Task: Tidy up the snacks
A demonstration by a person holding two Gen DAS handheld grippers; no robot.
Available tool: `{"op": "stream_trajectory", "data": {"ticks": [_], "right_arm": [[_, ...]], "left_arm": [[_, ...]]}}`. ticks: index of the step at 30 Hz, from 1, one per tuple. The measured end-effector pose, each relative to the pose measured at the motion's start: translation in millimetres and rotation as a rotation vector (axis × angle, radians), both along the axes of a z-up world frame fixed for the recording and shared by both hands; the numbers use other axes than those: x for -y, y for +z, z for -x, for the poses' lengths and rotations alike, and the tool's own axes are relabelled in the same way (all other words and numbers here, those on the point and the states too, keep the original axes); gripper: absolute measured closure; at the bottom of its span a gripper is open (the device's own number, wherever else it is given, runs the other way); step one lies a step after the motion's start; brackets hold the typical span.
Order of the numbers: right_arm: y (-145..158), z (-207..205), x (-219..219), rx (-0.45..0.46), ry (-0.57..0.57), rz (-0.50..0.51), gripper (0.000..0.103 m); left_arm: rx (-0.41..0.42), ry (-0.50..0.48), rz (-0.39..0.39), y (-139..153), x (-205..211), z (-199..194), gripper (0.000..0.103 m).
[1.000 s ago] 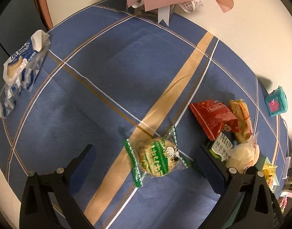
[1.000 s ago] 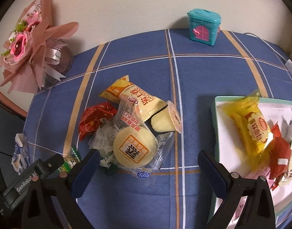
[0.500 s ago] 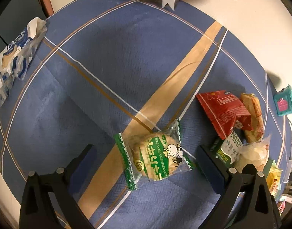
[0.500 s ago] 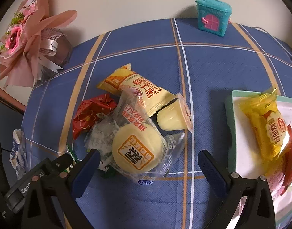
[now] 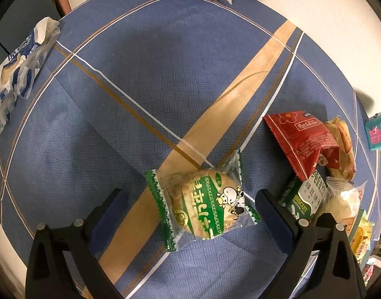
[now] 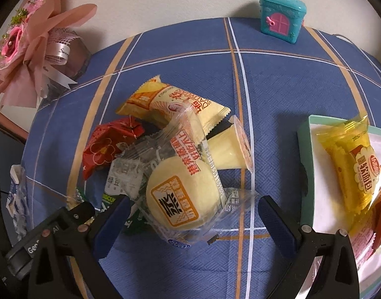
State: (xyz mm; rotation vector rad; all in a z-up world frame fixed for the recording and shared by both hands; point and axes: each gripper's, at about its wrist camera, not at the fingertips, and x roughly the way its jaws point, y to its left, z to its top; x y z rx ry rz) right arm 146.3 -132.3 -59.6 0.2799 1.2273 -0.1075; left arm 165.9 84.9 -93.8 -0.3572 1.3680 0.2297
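Observation:
My left gripper (image 5: 190, 201) is open, its fingers either side of a green-wrapped round biscuit (image 5: 203, 201) lying on the blue checked tablecloth. My right gripper (image 6: 193, 206) is open around a clear-wrapped yellow bun (image 6: 183, 199) on top of a snack pile. The pile holds a red packet (image 6: 103, 147), a yellow packet (image 6: 170, 102), a jelly cup (image 6: 230, 149) and a green biscuit pack (image 5: 302, 199). A green-rimmed tray (image 6: 305, 174) at the right holds a yellow bread packet (image 6: 357, 164) and red packets.
A blue-and-white wrapper (image 5: 18, 74) lies at the table's left edge. A pink bouquet (image 6: 33, 47) stands at the back left and a teal toy house (image 6: 281, 17) at the back by the wall. The left gripper's body (image 6: 48, 229) sits close beside the right one.
Both grippers have moved forward and lower. The green biscuit now sits between the left fingers and the yellow bun between the right fingers. Both stay open.

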Motion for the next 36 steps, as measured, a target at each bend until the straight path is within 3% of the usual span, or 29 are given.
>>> {"op": "stream_trajectory", "data": {"ticks": [15,23,25,28,33,36], "right_arm": [[1,-11,-8,0.024,0.063,0.128,0.0],[-2,-16,-5,0.038,0.074,0.103,0.001],[0,-13,-3,0.041,0.074,0.09,0.008],[0,-8,-5,0.04,0.089,0.088,0.014],[-5,-5,-10,0.025,0.102,0.11,0.015],[-13,-4,-11,0.006,0.102,0.113,0.015]], "left_arm": [[-0.008,0.013,-0.004,-5,-2,2,0.0],[-0.012,0.015,-0.003,-5,-3,3,0.0],[-0.014,0.016,-0.002,-6,-2,4,0.0],[-0.016,0.013,-0.002,-5,1,5,0.005],[-0.012,0.023,-0.007,0,5,8,0.016],[-0.015,0.011,-0.025,1,10,9,0.017]]}}
